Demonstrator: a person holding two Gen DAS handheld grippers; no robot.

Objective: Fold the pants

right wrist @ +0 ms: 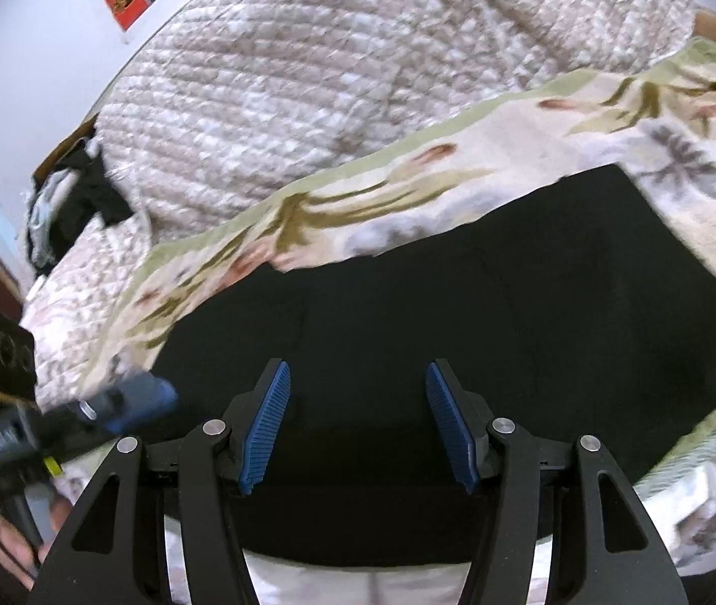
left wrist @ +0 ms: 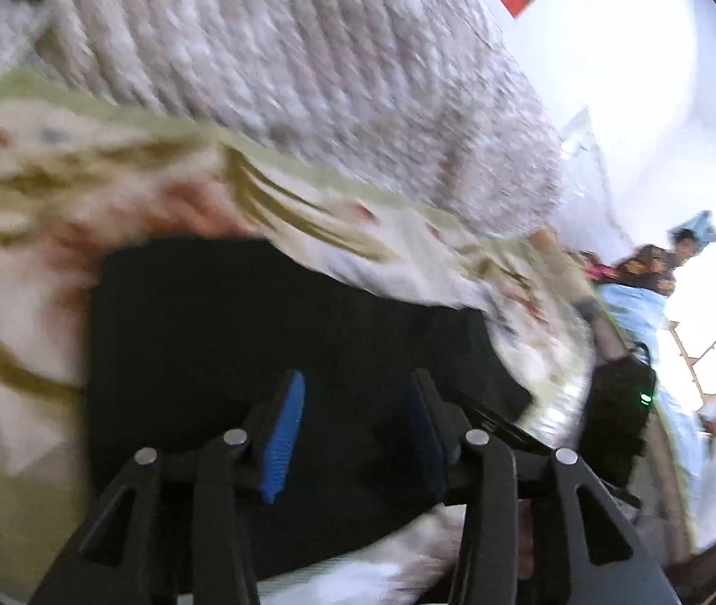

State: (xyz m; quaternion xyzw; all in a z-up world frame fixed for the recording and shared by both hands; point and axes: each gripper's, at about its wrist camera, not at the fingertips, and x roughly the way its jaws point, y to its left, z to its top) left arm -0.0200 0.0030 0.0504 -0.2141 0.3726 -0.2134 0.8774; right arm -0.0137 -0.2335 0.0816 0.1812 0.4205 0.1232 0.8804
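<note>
The black pants (right wrist: 459,302) lie flat on the floral sheet (right wrist: 408,186), directly ahead of and beneath the right gripper (right wrist: 358,423), long axis running crosswise to its fingers. Its jaws stand apart, empty. The left gripper (left wrist: 358,433), also parted and empty, hovers over the pants' left end.

A bed covered by a cream floral-printed sheet with a green border (right wrist: 408,151); folded black fabric pants (right wrist: 459,302) lie flat on it, beside a crumpled pale quilted blanket (right wrist: 333,60).
</note>
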